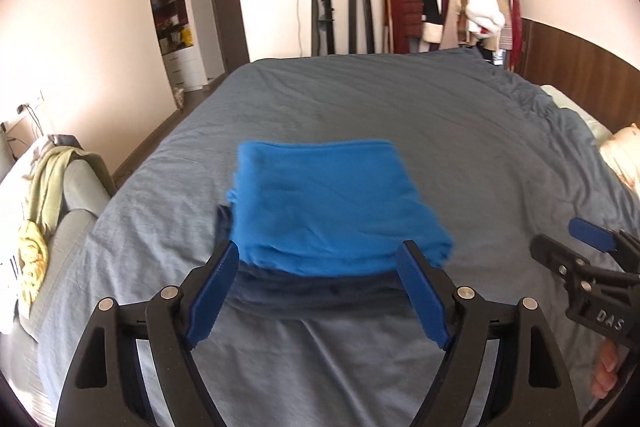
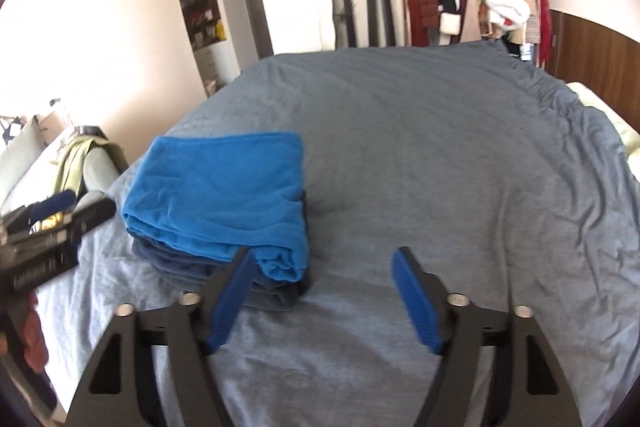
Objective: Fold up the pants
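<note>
Already the left gripper (image 1: 318,293) stands wide and empty just before the folded blue pants (image 1: 332,203), which rest on a darker folded garment (image 1: 320,287) on the grey bed cover (image 1: 440,131). Rightward, the right gripper (image 2: 322,297) gapes empty too (left pad beside the stack's corner); a careless brush could topple the fold.
</note>
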Demonstrator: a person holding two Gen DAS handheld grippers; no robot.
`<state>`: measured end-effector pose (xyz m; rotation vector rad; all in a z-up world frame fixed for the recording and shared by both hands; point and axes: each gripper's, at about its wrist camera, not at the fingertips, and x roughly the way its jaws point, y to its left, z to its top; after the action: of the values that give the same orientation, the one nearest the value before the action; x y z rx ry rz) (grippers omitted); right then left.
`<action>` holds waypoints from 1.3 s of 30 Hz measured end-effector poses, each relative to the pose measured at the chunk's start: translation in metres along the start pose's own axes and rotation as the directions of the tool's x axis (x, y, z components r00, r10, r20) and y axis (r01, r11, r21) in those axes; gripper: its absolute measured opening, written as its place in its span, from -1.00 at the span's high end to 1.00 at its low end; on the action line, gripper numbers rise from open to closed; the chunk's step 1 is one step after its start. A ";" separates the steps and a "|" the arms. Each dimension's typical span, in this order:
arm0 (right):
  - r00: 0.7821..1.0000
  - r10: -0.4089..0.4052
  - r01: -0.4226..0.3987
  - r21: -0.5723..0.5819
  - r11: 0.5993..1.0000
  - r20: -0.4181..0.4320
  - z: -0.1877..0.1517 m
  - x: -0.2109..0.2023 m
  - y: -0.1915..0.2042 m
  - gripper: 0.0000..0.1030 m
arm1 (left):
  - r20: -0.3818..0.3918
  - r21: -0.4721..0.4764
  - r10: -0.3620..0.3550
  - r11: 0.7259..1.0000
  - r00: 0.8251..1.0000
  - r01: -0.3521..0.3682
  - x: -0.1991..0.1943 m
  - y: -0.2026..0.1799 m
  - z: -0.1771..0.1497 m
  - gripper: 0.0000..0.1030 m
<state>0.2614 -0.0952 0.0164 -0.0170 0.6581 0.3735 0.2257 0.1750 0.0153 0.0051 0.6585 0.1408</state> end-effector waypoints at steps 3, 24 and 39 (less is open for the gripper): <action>1.000 0.009 -0.010 0.018 1.000 0.012 -0.007 -0.010 -0.010 -0.54 | 0.013 -0.007 -0.011 1.000 1.000 0.011 -0.008 -0.012 -0.013 -0.63; 0.977 0.071 -0.056 -0.077 0.995 0.199 -0.118 -0.073 -0.051 -0.54 | 0.167 -0.031 0.035 0.999 0.985 -0.030 -0.090 -0.073 -0.136 -0.63; 0.957 0.002 0.024 -0.086 0.996 0.291 -0.155 -0.171 -0.046 -0.54 | 0.237 -0.032 -0.009 0.999 0.971 0.017 -0.181 -0.085 -0.166 -0.72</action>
<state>0.0612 -0.2154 -0.0087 -0.0493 0.3497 0.3853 -0.0061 0.0602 -0.0104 -0.0145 0.4169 0.1363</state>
